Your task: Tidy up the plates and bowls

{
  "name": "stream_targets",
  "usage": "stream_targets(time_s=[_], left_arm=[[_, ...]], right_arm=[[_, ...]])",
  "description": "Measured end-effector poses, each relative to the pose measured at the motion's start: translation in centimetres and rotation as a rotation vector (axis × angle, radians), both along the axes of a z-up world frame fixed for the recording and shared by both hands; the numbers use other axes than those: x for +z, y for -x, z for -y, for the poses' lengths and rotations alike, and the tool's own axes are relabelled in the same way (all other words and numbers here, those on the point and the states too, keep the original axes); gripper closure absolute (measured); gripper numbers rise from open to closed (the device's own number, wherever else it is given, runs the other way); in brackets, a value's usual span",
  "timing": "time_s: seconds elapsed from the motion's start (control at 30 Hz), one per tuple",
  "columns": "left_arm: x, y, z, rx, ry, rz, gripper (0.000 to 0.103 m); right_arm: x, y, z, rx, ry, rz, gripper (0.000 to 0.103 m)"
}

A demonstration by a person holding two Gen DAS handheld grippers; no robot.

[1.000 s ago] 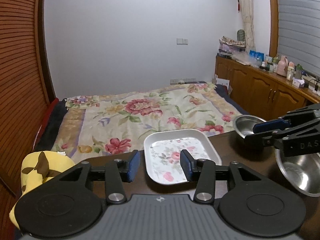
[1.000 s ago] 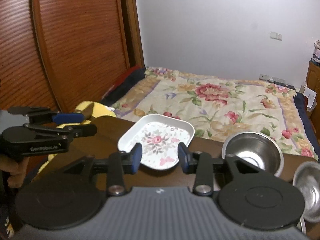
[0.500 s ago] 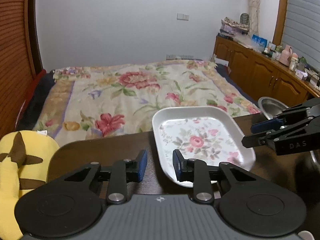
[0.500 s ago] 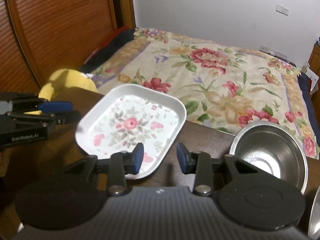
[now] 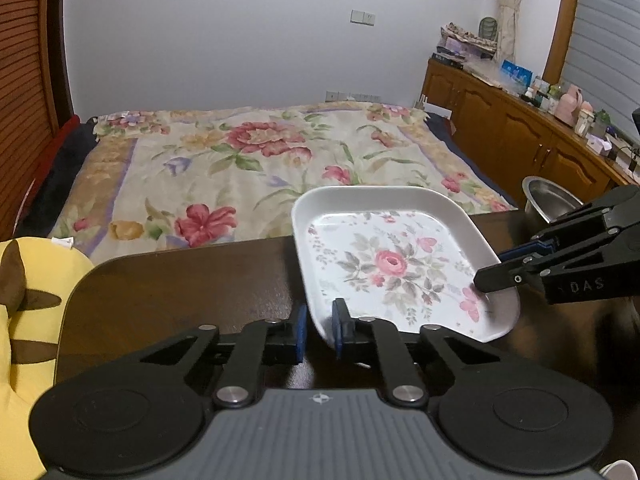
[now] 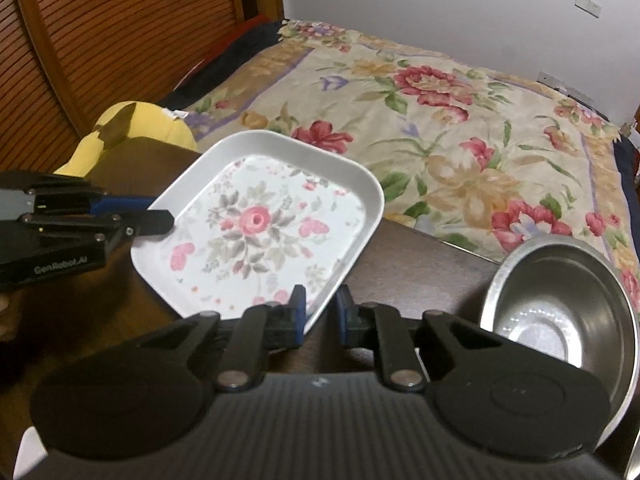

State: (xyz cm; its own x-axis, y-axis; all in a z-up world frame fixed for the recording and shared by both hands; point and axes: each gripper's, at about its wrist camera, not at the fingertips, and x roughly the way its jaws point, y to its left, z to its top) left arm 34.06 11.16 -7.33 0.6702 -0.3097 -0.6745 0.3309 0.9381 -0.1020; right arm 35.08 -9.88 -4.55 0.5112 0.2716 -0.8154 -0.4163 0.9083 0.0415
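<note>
A white rectangular plate with a rose pattern [image 5: 392, 264] lies on the dark wooden table [image 5: 180, 288] near its far edge. My left gripper [image 5: 320, 330] is closing tight on the plate's near left corner, with the rim between its blue pads. In the right wrist view the same plate [image 6: 260, 224] has its near right rim clamped in my right gripper [image 6: 321, 316], whose jaws are also closing tight. Each gripper shows from the side in the other view, biting the plate's edge: right gripper [image 5: 490, 268], left gripper [image 6: 160, 216]. An empty steel bowl [image 6: 560, 308] stands to the plate's right.
A yellow plush toy [image 5: 24, 300] sits at the table's left end. Behind the table is a bed with a floral cover [image 5: 248, 160]. Wooden cabinets [image 5: 520, 132] with small items on top line the right wall. The steel bowl [image 5: 548, 200] is behind the right gripper.
Both grippers came down and forward to the plate, one on each side. Their jaws went from open to shut on its rim.
</note>
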Motion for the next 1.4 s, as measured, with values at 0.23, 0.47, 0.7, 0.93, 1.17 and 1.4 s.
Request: stream_targets(time_s=[0.23, 0.47, 0.7, 0.93, 1.17, 1.4], left_arm=[[0.1, -0.1, 0.2, 0.005, 0.004, -0.001, 0.09], [0.2, 0.1, 0.2, 0.018, 0.0, 0.002, 0.091], [1.5, 2.1, 0.3, 0.019, 0.004, 0.026, 0.089], [3.9, 4.7, 0.0, 0.026, -0.002, 0.07, 0.089], [6.3, 7.9, 0.2, 0.027, -0.002, 0.118, 0.089], [7.7, 11.2, 1.0, 0.014, -0.005, 0.147, 0.089]], right_arm=[[0.1, -0.4, 0.0, 0.018, 0.003, -0.013, 0.087], [0.1, -0.6, 0.0, 0.018, -0.002, -0.018, 0.087], [0.4, 0.1, 0.3, 0.009, -0.022, -0.027, 0.089], [2.6, 2.4, 0.3, 0.019, -0.051, 0.022, 0.089], [5.3, 5.1, 1.0, 0.025, -0.075, 0.08, 0.089], [6.3, 7.9, 2.1, 0.018, -0.093, 0.112, 0.089]])
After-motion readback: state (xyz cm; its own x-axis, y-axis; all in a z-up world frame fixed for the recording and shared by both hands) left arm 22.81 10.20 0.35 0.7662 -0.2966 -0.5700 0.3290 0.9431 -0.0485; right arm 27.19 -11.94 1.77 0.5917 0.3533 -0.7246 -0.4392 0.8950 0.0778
